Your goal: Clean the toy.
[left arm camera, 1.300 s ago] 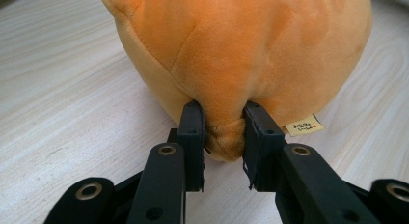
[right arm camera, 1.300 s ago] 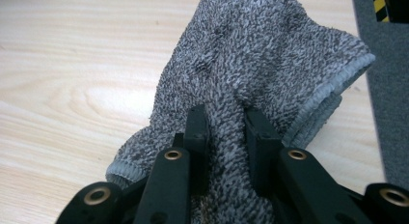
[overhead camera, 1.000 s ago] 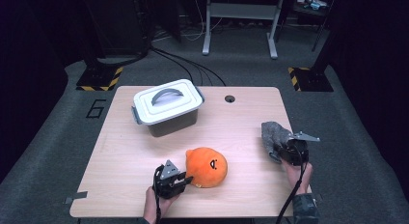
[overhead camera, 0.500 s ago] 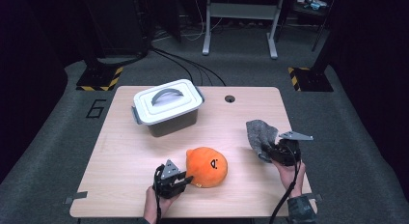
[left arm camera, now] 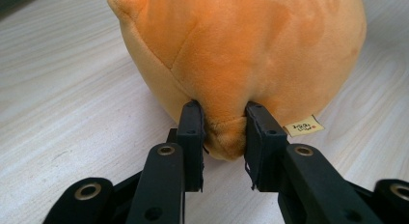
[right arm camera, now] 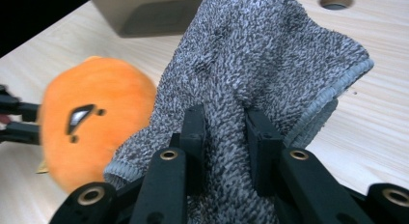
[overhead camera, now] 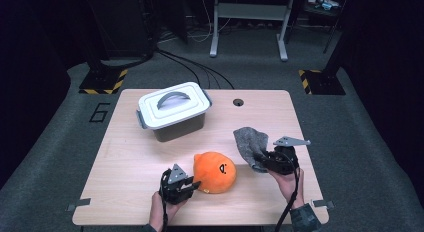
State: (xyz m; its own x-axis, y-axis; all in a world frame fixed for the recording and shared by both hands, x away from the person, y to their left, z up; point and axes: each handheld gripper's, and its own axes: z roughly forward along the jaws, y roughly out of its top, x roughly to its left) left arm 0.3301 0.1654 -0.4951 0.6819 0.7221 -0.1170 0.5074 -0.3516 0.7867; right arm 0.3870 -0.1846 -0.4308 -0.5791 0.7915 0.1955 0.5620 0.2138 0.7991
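Note:
A round orange plush toy with a small face lies near the table's front middle. My left gripper is at its left side, shut on a pinch of the plush toy, with both pads pressed into the fabric. A grey knitted cloth hangs lifted above the table at the right. My right gripper is shut on a fold of the cloth, which drapes over its jaws. The plush toy sits just left of the cloth in the right gripper view.
A grey plastic box with a white lid and handle stands at the back left of the wooden table. A round cable hole is at the back middle. Dark floor and a metal stand lie beyond.
My right gripper has carried the grey cloth leftward and up, toward the orange plush toy. The left gripper and the plush toy have stayed in place.

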